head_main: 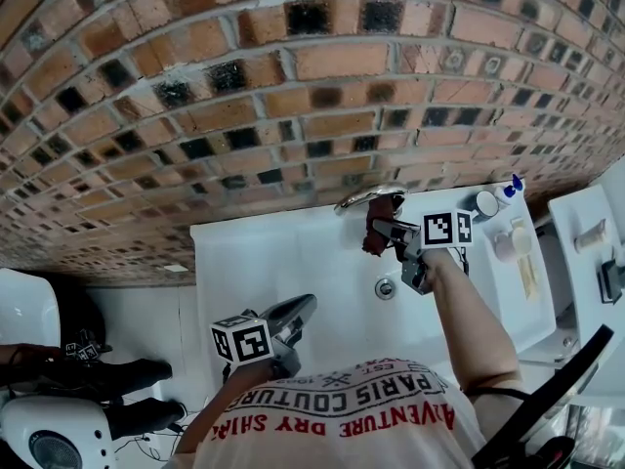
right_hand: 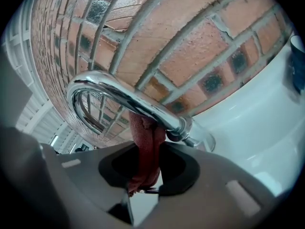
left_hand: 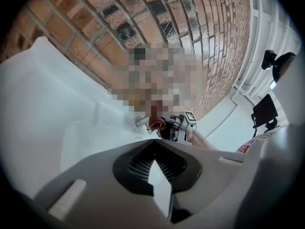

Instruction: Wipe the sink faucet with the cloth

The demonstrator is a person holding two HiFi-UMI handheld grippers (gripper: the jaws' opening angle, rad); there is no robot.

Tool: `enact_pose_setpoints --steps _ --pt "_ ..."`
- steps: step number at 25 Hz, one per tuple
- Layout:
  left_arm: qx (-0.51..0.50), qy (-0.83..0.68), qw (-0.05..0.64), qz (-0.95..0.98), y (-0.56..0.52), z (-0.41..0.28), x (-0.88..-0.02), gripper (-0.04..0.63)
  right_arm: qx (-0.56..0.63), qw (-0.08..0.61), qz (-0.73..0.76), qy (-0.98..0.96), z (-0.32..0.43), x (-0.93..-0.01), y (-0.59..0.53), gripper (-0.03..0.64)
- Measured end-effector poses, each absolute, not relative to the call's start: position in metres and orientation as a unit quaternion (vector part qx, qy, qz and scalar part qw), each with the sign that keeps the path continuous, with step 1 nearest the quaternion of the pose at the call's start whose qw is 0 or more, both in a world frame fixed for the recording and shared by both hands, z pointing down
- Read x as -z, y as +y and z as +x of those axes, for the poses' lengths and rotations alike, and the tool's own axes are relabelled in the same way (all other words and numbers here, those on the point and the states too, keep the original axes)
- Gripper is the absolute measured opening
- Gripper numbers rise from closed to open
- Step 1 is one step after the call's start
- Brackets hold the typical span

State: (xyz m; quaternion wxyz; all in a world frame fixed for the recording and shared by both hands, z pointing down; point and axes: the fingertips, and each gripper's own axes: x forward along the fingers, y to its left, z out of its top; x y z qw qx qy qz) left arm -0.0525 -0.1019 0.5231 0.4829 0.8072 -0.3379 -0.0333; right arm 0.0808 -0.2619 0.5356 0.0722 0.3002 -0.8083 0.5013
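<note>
The light is bright and even, with faint shadows. The white sink (head_main: pixel 293 262) glares almost featureless in the head view. Wide-angle lenses bow the brick wall (head_main: pixel 244 86) and blacken the gripper views' corners. The chrome faucet (right_hand: pixel 119 97) carries sharp highlights, and the nearest foreground is softly blurred.

Grey-shelled left gripper (head_main: pixel 299 310), right gripper (head_main: pixel 381 231); white cubes (head_main: pixel 241 341), black square markers. White T-shirt (head_main: pixel 337 426), red print.
</note>
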Motion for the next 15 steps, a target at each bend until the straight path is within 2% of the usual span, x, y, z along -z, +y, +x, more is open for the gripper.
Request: enact_pose_setpoints --steps 15 --pt "0.035 -0.338 0.481 0.808 -0.099 -0.054 -0.521 0.002 -0.471 0.068 0.322 -0.819 0.09 -0.519 -0.262 0.091"
